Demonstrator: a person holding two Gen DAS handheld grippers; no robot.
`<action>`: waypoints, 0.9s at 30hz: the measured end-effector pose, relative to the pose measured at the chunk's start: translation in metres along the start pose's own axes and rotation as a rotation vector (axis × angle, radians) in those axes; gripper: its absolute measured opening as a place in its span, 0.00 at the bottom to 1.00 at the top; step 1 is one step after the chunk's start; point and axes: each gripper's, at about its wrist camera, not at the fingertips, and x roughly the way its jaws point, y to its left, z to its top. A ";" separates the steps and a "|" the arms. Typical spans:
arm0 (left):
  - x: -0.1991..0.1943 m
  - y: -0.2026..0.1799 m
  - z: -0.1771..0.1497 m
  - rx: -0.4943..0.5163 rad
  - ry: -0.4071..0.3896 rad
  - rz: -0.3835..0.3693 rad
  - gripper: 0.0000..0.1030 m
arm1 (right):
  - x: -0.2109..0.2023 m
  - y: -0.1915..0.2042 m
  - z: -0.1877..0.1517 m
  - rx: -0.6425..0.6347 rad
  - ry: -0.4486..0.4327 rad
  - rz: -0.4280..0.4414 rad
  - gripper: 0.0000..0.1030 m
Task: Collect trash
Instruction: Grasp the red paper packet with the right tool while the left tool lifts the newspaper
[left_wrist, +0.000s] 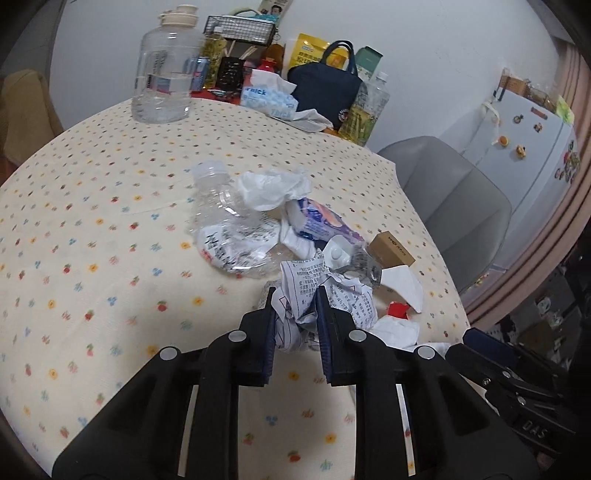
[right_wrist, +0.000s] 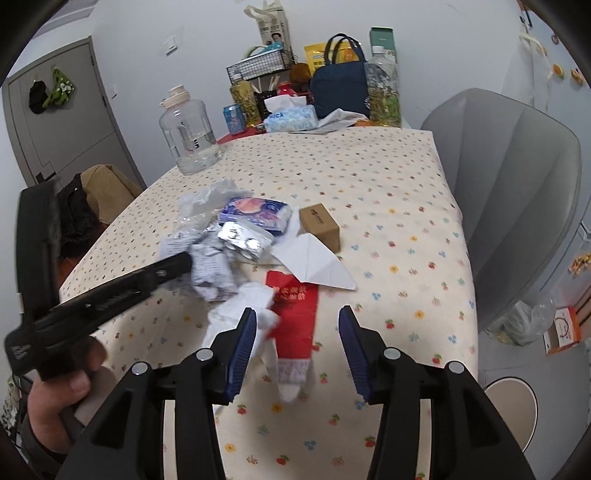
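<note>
hidden: crumpled printed paper (left_wrist: 317, 295) partly behind jaws | cut off: grey chair (right_wrist: 517, 177) at frame edge

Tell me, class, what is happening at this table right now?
A person is clearing a pile of trash off the floral tablecloth with two handheld grippers. The left gripper is shut on a crumpled printed paper. The right gripper is open over a red wrapper and white tissue. The crushed plastic bottle and small cardboard box lie untouched.
</note>
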 end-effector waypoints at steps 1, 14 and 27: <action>-0.005 0.004 -0.003 -0.010 0.001 -0.001 0.19 | 0.000 -0.001 -0.001 0.001 0.003 0.002 0.46; -0.032 0.013 -0.015 -0.004 0.014 0.007 0.20 | -0.002 -0.002 -0.020 -0.020 0.048 0.034 0.05; -0.061 0.010 -0.012 0.017 -0.046 0.009 0.19 | -0.037 0.015 -0.011 -0.073 -0.030 0.081 0.02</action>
